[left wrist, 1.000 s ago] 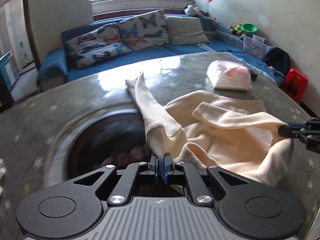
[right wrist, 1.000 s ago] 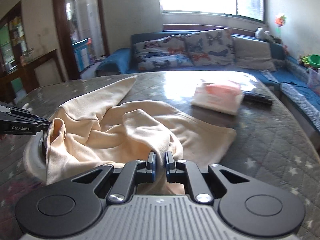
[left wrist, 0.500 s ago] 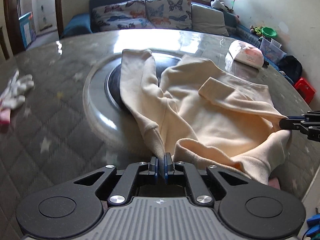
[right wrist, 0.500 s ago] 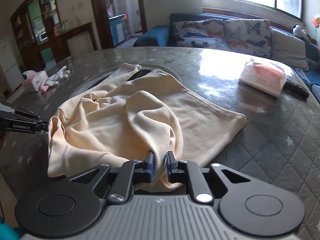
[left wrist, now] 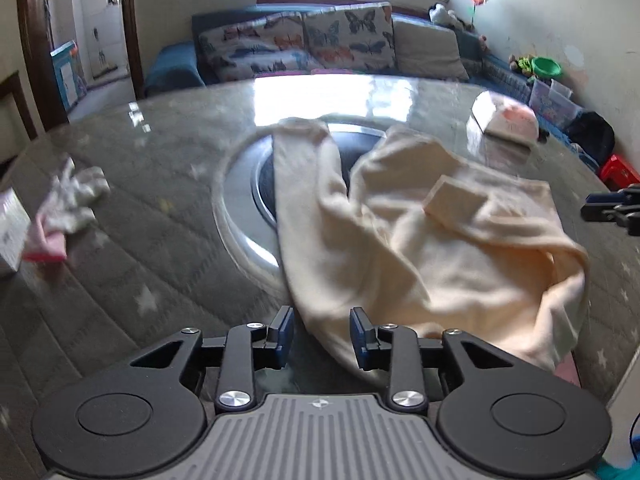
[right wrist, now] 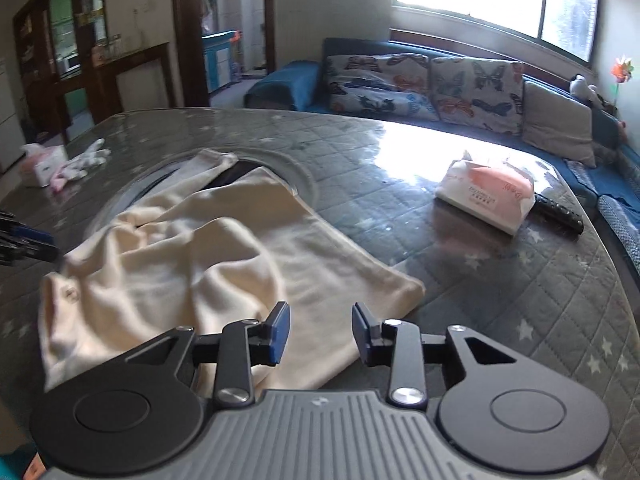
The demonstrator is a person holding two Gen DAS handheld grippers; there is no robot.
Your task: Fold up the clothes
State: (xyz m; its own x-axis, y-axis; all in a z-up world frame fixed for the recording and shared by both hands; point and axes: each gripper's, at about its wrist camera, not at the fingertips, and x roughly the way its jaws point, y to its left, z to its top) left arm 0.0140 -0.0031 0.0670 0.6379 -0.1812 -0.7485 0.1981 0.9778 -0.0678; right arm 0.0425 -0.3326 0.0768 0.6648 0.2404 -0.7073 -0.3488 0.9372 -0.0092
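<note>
Now both the left hand-held gripper (left wrist: 322, 332) and the right hand-held gripper (right wrist: 320, 334) gape wide and hold nothing, while the cream sweater (left wrist: 432, 248) lies rumpled on the counter (right wrist: 500, 288) between them, its long sleeve (left wrist: 304, 200) running away from the nearer left one

box (left wrist: 10, 232) cut off, glove (left wrist: 74, 198) blurred
</note>
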